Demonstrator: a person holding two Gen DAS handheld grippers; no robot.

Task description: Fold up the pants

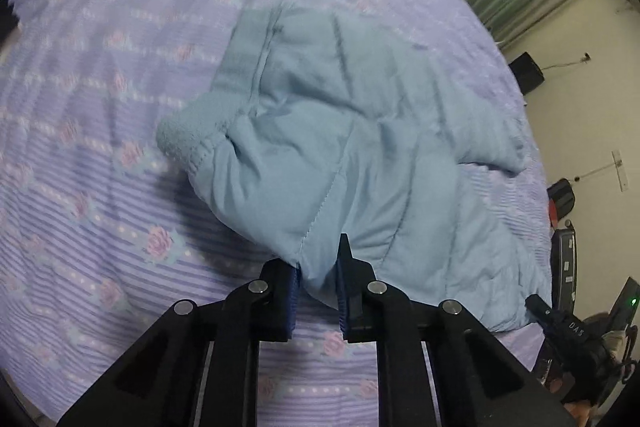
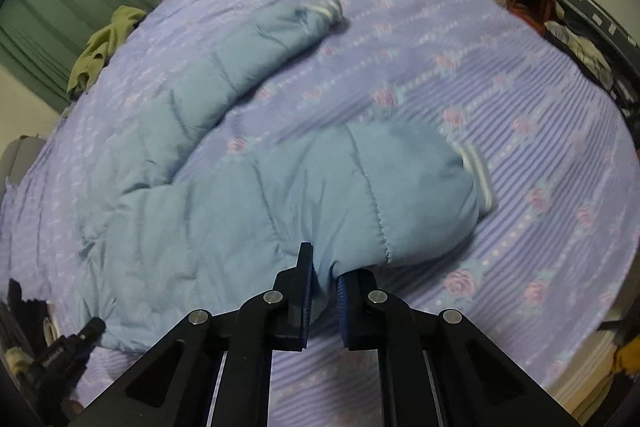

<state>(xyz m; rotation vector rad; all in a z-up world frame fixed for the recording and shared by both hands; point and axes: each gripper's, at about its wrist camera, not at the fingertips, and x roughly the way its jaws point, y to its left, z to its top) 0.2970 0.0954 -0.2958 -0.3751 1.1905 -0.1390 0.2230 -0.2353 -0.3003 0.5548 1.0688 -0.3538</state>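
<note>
I had both sets of jaws pinching the puffy, soft pants [image 1: 360, 131] at the near edge, waist and leg.

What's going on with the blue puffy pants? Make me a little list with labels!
pants: light blue quilted pants, spread on the bed, legs apart
bed cover: purple striped sheet with pink roses
left gripper: shut on the pants' near edge at the waist end
right gripper: shut on the near edge of one leg
cuffs: white-striped cuff on the near leg
fold: not yet made
</note>
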